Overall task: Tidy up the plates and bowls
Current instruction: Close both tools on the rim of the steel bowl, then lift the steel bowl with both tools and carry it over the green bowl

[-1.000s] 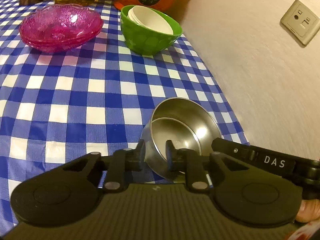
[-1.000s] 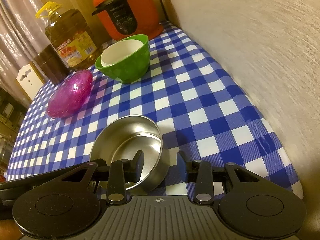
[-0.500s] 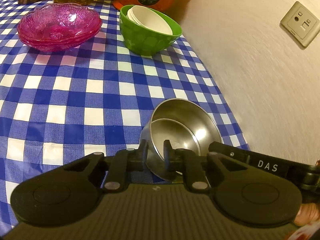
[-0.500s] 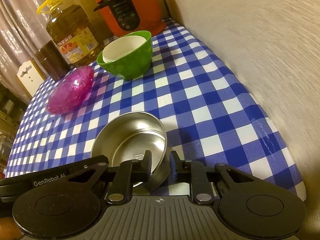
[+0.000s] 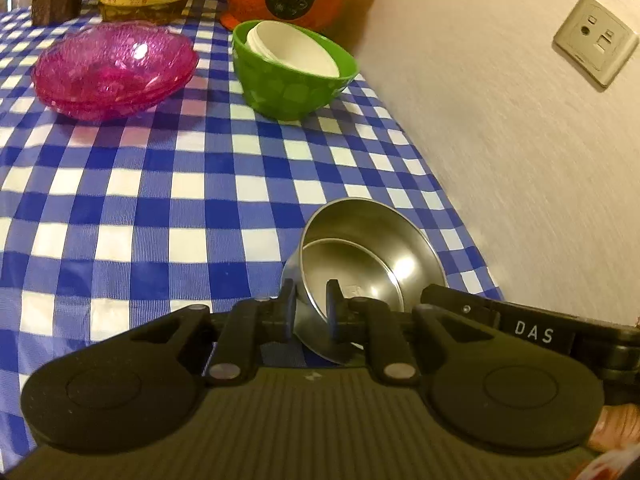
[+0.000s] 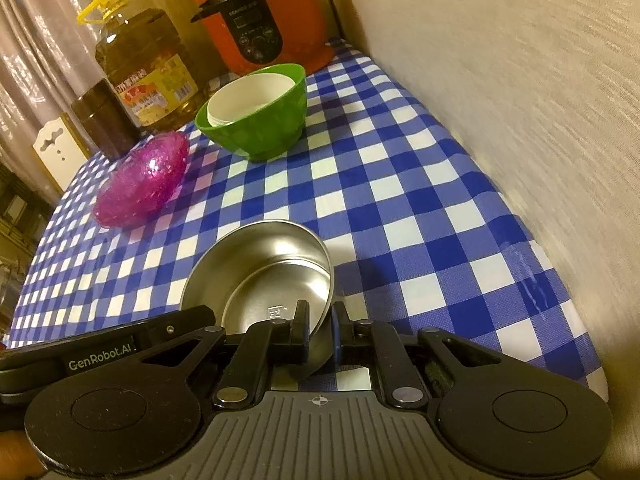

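Both grippers pinch the near rim of the nested round stainless-steel bowls (image 5: 372, 256): the left gripper (image 5: 311, 309) and right gripper (image 6: 320, 322) are each clamped on it, one finger inside, one outside. Gripper bodies hide the bowls' near edge. They sit on the blue-and-white checked tablecloth (image 5: 132, 204), beside the beige textured wall (image 5: 520, 152).

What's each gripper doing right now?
Left gripper: shut on the steel bowls' rim.
Right gripper: shut on the same rim, opposite side.
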`<action>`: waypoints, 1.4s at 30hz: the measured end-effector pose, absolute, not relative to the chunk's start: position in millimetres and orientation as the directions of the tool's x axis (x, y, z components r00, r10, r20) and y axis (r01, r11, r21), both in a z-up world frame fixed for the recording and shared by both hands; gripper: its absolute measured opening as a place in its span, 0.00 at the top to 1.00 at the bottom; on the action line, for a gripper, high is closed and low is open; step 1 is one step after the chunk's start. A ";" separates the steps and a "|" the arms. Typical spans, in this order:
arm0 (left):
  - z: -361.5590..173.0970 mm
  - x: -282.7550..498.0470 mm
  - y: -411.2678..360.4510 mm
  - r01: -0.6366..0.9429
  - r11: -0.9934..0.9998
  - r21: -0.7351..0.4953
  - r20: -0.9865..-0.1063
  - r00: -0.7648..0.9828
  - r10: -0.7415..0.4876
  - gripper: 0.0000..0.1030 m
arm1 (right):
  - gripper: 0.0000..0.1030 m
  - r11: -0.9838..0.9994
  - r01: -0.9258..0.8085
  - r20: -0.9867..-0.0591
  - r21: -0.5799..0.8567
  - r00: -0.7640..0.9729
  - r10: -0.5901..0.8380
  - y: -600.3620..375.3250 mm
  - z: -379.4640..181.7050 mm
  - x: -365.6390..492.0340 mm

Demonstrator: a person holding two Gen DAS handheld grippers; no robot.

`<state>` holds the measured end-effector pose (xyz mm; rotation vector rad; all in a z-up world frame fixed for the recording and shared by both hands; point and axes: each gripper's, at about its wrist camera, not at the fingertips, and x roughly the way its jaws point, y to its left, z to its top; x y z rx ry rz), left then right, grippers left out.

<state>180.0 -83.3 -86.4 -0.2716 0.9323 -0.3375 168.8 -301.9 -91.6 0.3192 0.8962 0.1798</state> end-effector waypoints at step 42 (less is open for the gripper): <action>4.6 305.0 -93.9 0.265 0.912 -0.312 -0.564 0.721 -0.402 0.89 | 0.91 0.930 -0.041 -0.538 0.365 0.806 0.247 -301.1 -15.1 276.9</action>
